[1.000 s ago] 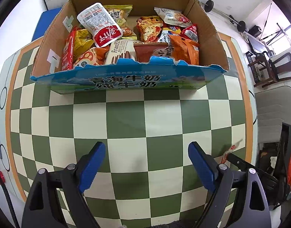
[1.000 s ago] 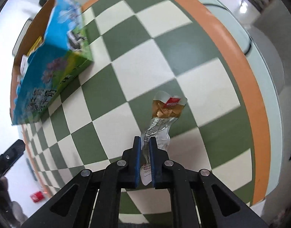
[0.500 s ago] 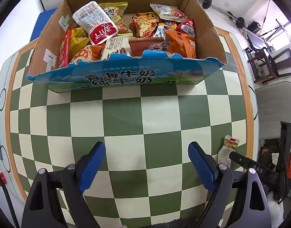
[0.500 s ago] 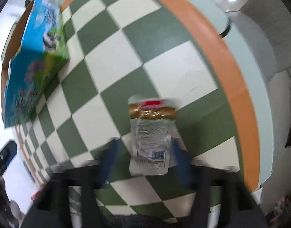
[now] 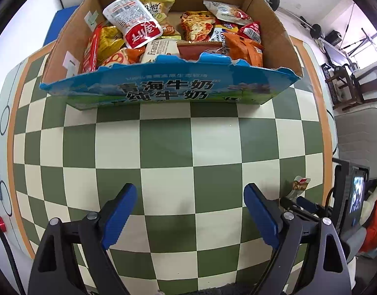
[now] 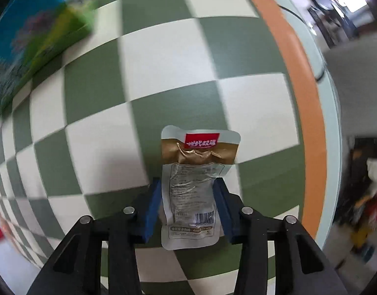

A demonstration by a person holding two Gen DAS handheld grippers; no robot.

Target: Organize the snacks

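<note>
Right claw (image 6: 187,207): the snack pouch (image 6: 195,184) lies flat on the checked desk (image 6: 163,78), directly between its two blue pads. The jaws are closing on it; the left pad sits at the pouch's edge and the right pad looks very close to the other edge, but a firm clamp is not evident. The pouch's long axis runs near to far, in line with the claw's pointing direction, gold band and red label at the far end, barcode at the near end. The pads therefore meet it across its short width, which suits a pinch.

Left claw (image 5: 189,217): jaws wide apart, nothing between them, held over bare desk.

The snack box (image 5: 168,91), already well filled with packets, stands at the far side of the desk. In the left wrist view the pouch appears at the near right, close to the desk's orange border and well apart from the box. The right claw is plainly the nearer one. Judgement: the carry runs far and leftward to the box.
</note>
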